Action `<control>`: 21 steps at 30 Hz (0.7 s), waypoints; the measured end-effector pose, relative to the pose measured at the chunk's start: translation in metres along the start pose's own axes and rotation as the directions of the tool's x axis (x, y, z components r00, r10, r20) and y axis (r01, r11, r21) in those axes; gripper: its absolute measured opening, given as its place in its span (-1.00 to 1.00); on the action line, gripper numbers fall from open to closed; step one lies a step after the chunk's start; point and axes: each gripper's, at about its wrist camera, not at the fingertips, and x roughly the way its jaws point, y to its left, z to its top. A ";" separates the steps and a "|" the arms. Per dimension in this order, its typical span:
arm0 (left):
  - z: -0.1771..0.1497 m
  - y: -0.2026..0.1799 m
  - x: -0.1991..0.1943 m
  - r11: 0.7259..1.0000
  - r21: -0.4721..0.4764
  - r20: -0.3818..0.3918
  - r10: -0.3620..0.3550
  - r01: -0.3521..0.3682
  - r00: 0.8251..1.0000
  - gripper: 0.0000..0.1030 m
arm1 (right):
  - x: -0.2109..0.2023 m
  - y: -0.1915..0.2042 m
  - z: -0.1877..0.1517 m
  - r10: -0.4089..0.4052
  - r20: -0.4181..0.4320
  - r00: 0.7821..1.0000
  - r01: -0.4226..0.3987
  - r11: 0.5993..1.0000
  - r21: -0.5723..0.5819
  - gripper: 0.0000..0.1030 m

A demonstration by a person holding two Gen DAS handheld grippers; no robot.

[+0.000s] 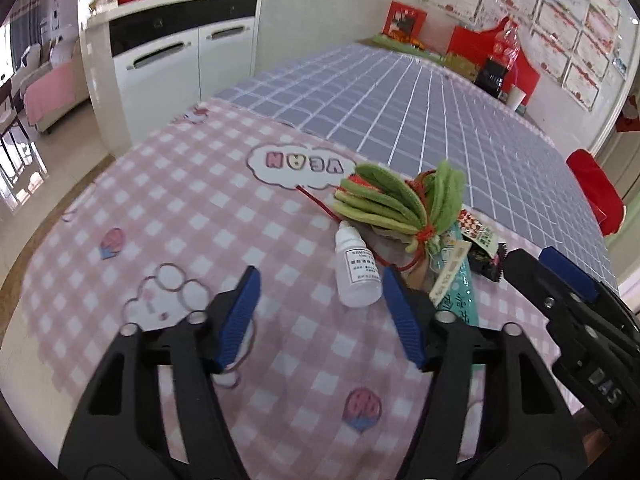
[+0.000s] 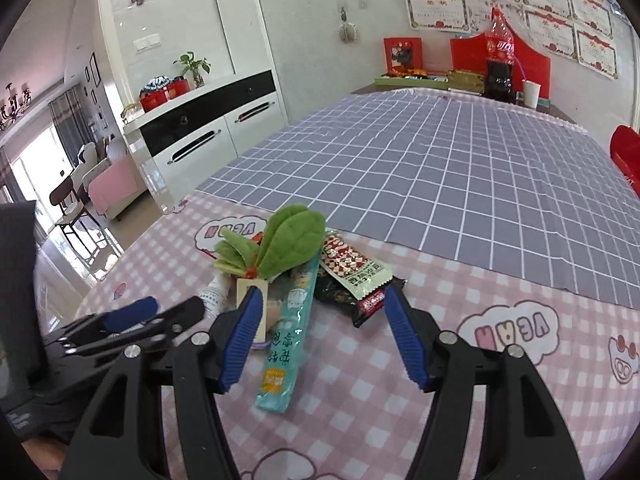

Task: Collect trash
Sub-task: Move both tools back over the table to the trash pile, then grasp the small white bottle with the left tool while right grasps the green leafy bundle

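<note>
Now the left gripper (image 1: 320, 316) and right gripper (image 2: 320, 330) are held with fingers spread, nothing pinched. Just ahead of the fingers, a white dropper bottle (image 1: 357, 270), teal wrapper (image 2: 286, 340) and snack packets (image 2: 352, 276) are seen piled on the surface (image 1: 180, 216).

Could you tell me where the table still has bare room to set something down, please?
Free: the grey-blue checked cloth beyond the pile, up to the red boxes and cola bottle at the wall, and the pink checked cloth left of the small white dropper bottle. Crowded: around the green felt leaf bundle, teal wrapper and snack packets.
</note>
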 end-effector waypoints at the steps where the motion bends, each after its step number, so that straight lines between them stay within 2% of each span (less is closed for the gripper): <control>1: 0.001 0.000 0.004 1.000 -0.005 -0.006 -0.006 0.006 1.000 0.00 | 0.002 -0.001 0.001 -0.001 -0.003 1.000 0.001 1.000 -0.003 0.22; 2: 0.003 -0.002 0.009 1.000 -0.005 -0.016 -0.008 0.008 1.000 -0.09 | 0.005 -0.001 0.002 0.001 -0.010 1.000 -0.001 1.000 -0.008 0.22; 3: 0.003 -0.002 0.013 1.000 -0.005 -0.023 -0.014 0.014 1.000 -0.32 | 0.008 -0.001 0.003 0.006 -0.016 1.000 -0.007 1.000 -0.011 0.22; 4: 0.004 -0.002 0.016 1.000 -0.005 -0.035 -0.028 0.028 0.999 -0.47 | 0.010 0.000 0.005 0.006 -0.018 1.000 -0.007 1.000 -0.011 0.22; 8: 0.002 0.003 0.009 1.000 -0.002 -0.006 -0.029 0.029 1.000 -0.48 | 0.021 0.004 0.012 0.024 -0.030 0.999 -0.023 1.000 0.005 0.22; 14: 0.001 0.032 -0.016 0.997 -0.082 0.074 0.009 -0.003 0.997 -0.50 | 0.038 0.028 0.021 0.039 -0.051 0.998 -0.041 0.999 -0.033 0.22; 18: 0.004 0.053 -0.029 0.991 -0.130 0.121 0.058 -0.042 0.991 -0.51 | 0.055 0.051 0.026 0.016 -0.076 0.997 -0.023 0.996 -0.082 0.22; 21: 0.005 0.067 -0.033 0.987 -0.154 0.127 0.064 -0.044 0.990 -0.51 | 0.071 0.060 0.027 -0.011 -0.111 0.994 0.000 0.995 -0.100 0.18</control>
